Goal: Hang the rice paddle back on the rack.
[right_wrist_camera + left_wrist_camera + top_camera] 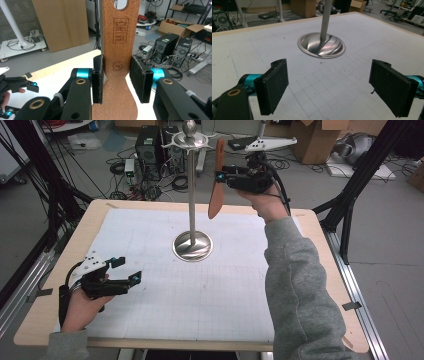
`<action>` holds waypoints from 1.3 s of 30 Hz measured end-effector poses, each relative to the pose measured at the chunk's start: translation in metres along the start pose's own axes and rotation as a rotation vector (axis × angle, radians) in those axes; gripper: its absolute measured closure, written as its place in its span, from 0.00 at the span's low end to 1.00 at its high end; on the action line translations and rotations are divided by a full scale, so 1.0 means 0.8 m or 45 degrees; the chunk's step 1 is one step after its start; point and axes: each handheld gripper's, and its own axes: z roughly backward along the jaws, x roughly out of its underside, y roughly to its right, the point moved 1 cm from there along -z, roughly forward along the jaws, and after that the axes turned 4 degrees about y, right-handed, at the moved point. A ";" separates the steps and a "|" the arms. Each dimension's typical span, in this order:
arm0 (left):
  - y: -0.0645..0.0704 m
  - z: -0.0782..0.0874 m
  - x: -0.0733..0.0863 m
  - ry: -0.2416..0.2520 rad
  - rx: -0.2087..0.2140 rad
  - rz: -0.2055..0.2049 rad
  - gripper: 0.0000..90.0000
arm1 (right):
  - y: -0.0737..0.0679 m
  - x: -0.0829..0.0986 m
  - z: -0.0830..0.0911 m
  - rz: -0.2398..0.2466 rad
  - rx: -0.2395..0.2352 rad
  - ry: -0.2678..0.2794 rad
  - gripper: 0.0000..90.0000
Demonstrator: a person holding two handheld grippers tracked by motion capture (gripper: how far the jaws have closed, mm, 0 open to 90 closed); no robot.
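Nearest the person, the left tool (122, 272) rests low over the white table (210, 305), its jaws wide apart and empty. Farther off, the right tool (220, 176) is raised above the table's far side, its jaws clamped on the neck of a wooden spatula (217, 180) held upright, long axis vertical, hanging hole (121, 3) at top. Just to the spatula's left stands a metal hook stand (192, 195). Its hooked crown (189, 140) sits level with the spatula's upper end, near but apart.
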 end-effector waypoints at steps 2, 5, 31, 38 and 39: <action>0.000 0.000 0.000 -0.001 -0.001 0.000 0.18 | -0.001 0.000 -0.001 0.004 -0.005 0.001 0.72; -0.002 0.000 0.002 -0.006 -0.004 0.001 0.18 | -0.003 -0.001 -0.003 0.013 -0.008 0.015 0.72; -0.005 0.005 0.000 -0.007 -0.011 0.000 0.18 | -0.008 -0.003 -0.022 0.029 -0.022 -0.018 0.72; -0.004 0.004 0.001 -0.017 -0.008 -0.007 0.18 | -0.008 -0.001 -0.023 0.032 -0.019 -0.034 0.72; -0.003 0.003 0.001 -0.017 -0.005 -0.004 0.18 | -0.008 -0.001 -0.023 0.033 -0.014 -0.037 0.72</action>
